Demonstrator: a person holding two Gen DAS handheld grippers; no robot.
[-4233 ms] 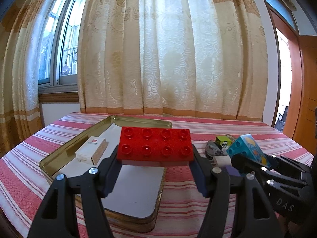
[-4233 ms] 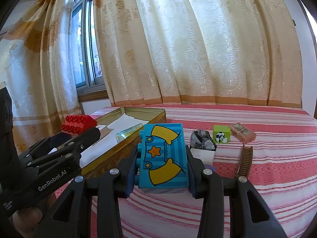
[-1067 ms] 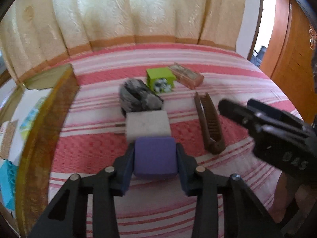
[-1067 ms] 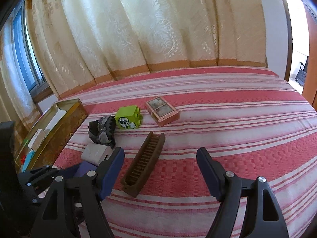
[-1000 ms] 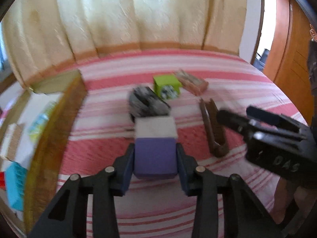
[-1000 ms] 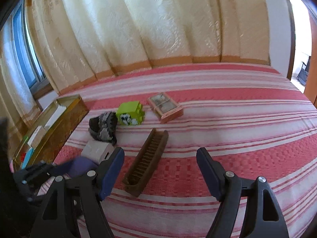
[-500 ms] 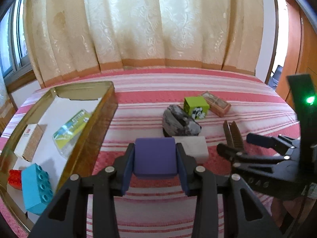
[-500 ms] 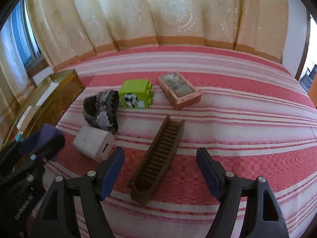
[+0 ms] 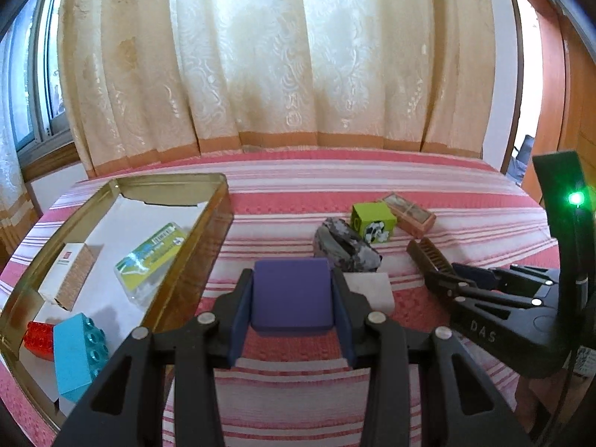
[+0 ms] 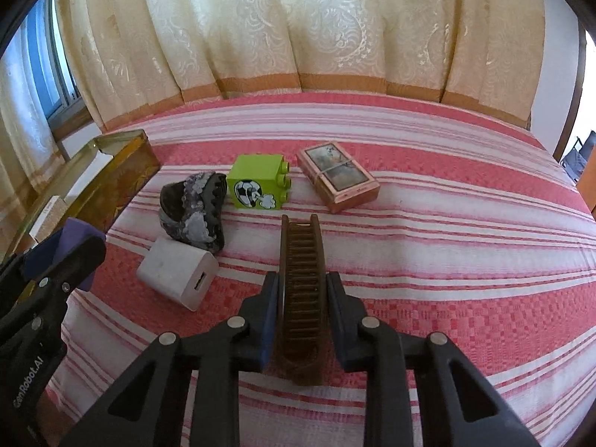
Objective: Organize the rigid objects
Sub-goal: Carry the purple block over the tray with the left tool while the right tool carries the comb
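My left gripper (image 9: 292, 300) is shut on a purple block (image 9: 291, 298) and holds it above the striped cloth, just right of the gold tin tray (image 9: 193, 260). The tray holds a blue brick (image 9: 76, 354), a red brick (image 9: 37, 339), a white box (image 9: 69, 275) and a green packet (image 9: 151, 257). My right gripper (image 10: 302, 305) is closed around a brown comb (image 10: 302, 287) that lies on the cloth. The left gripper with the purple block also shows in the right wrist view (image 10: 72, 246).
On the cloth lie a white charger cube (image 10: 178, 277), a dark rock (image 10: 195, 212), a green brick with a football print (image 10: 259, 186) and a pink card box (image 10: 337, 175). Curtains hang behind the table. A window is at the left.
My right gripper has closed on the comb; half a second ago it was open above it. My left gripper has lifted the purple block and swung toward the tray.
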